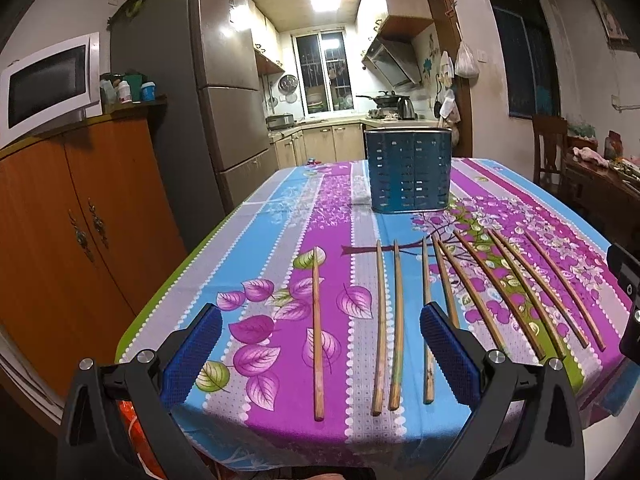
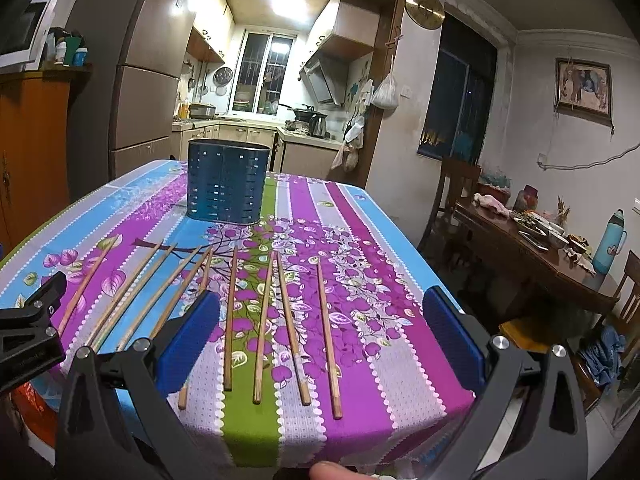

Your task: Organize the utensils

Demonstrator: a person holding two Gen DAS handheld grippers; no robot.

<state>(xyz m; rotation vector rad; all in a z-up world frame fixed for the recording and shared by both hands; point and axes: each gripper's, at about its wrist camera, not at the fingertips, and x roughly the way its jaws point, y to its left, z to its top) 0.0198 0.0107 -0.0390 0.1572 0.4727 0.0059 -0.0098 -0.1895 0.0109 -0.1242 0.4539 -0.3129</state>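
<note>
Hovering over table edge — left gripper fingers spread, holding nothing | right gripper fingers spread, holding nothing | chopsticks flat in a row near-side of holder — holder upright, well apart from them

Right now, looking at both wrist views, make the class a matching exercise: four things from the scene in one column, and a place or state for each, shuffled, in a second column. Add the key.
Things
1. blue utensil holder
2. chopsticks
3. left gripper
4. microwave

Places or states
A. lying flat in a row near the table's front edge
B. fingers apart, holding nothing
C. on top of the orange cabinet
D. upright on the tablecloth, beyond the chopsticks

Pairs: 1-D, 2-A, 3-B, 4-C
</note>
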